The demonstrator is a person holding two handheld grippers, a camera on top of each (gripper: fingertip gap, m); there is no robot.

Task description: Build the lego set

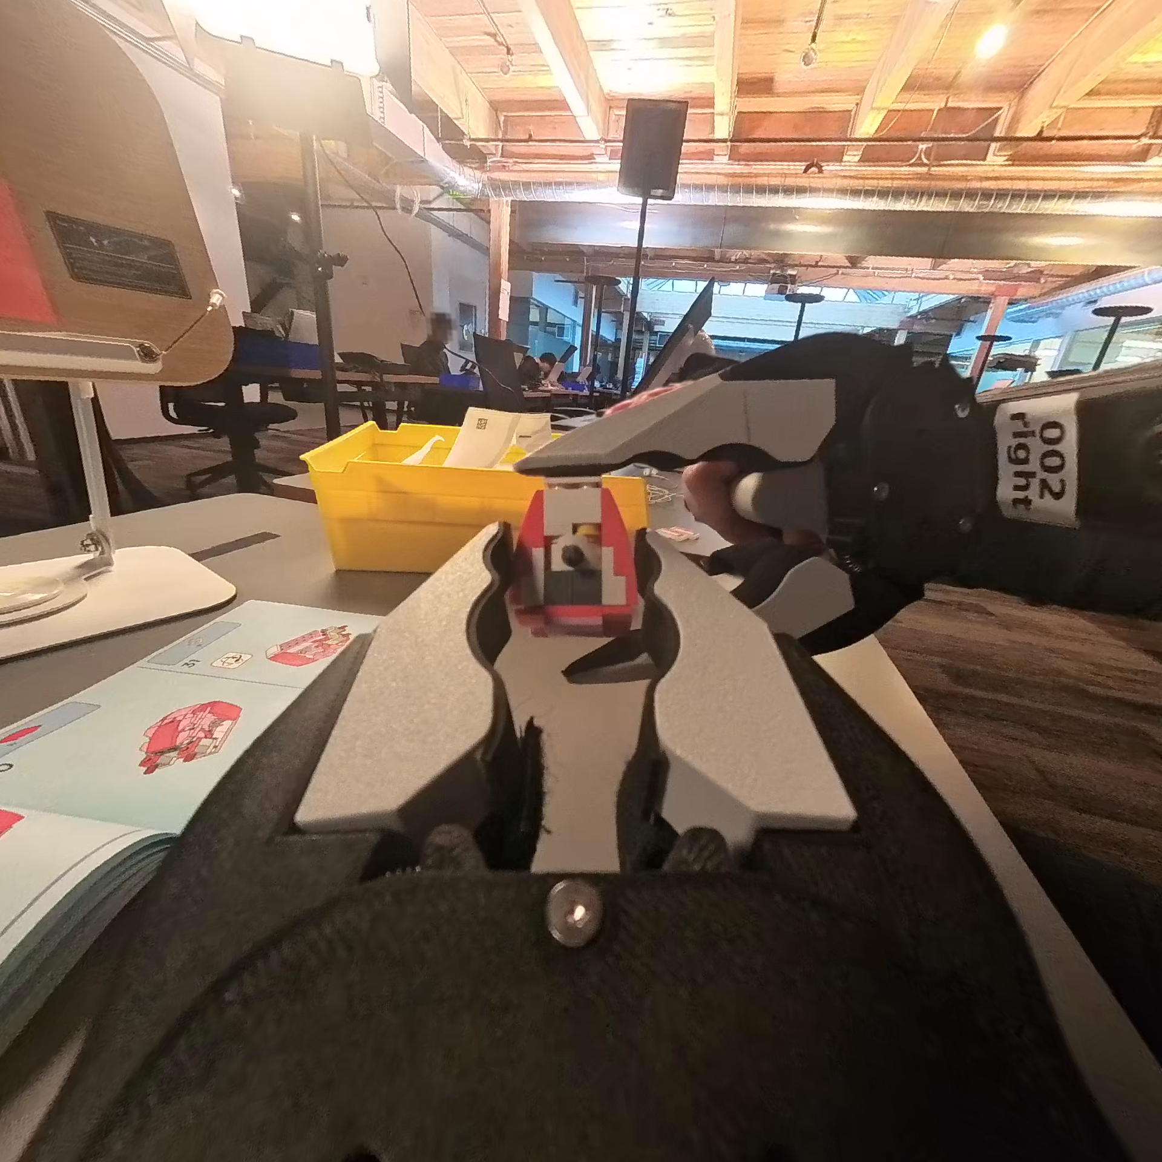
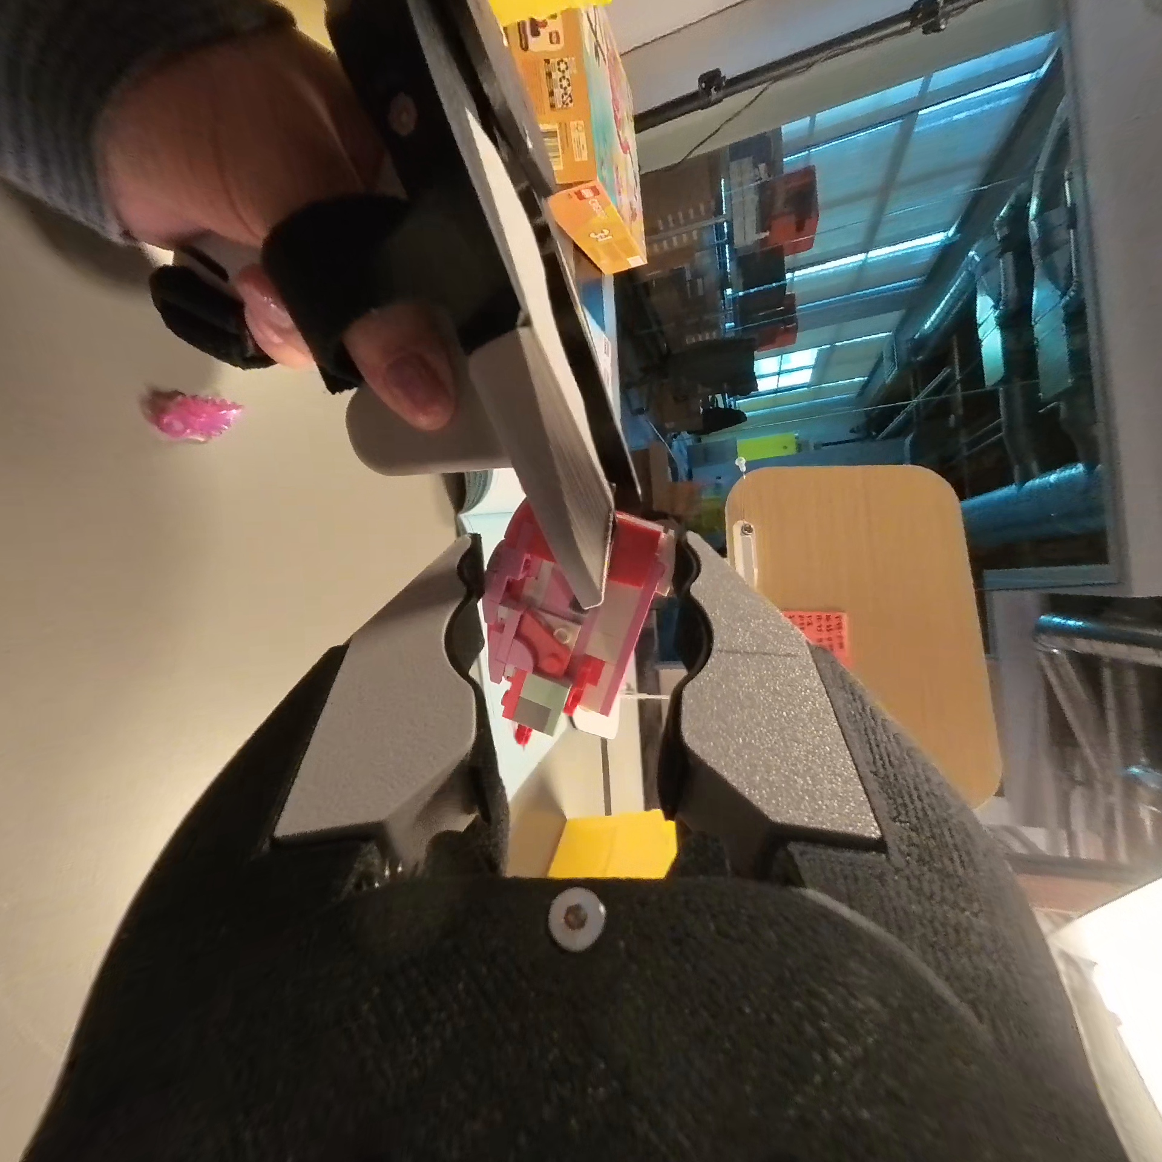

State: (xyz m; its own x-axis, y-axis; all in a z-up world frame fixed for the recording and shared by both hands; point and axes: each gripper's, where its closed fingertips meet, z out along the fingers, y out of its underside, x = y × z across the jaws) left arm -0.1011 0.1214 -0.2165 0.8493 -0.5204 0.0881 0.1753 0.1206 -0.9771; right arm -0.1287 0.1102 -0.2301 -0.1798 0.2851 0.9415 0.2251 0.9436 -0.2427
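Observation:
A small brick model (image 1: 603, 553) of red, grey and pink bricks sits between the fingertips of my left gripper (image 1: 573, 544), which is shut on its sides and holds it above the table (image 1: 283, 566). My right gripper comes in from the right. Its upper finger (image 1: 660, 434) lies on the model's top studs and its lower finger (image 1: 610, 666) is under the model. In the right wrist view the model (image 2: 629, 566) stands between the pads of my right gripper (image 2: 578, 547), which close on it. A finger (image 2: 553, 490) of the left gripper crosses in front of it.
A yellow bin (image 1: 402, 503) with white paper bags stands behind the model. An open instruction booklet (image 1: 157, 723) lies at the left, beside a stand with a white base (image 1: 126, 585) and a wooden panel (image 1: 94, 188). A pink bag (image 2: 188, 415) lies on the table. Orange boxes (image 2: 585, 126) are nearby. Only a small space, under 4 cm, lies between the two pairs of fingers.

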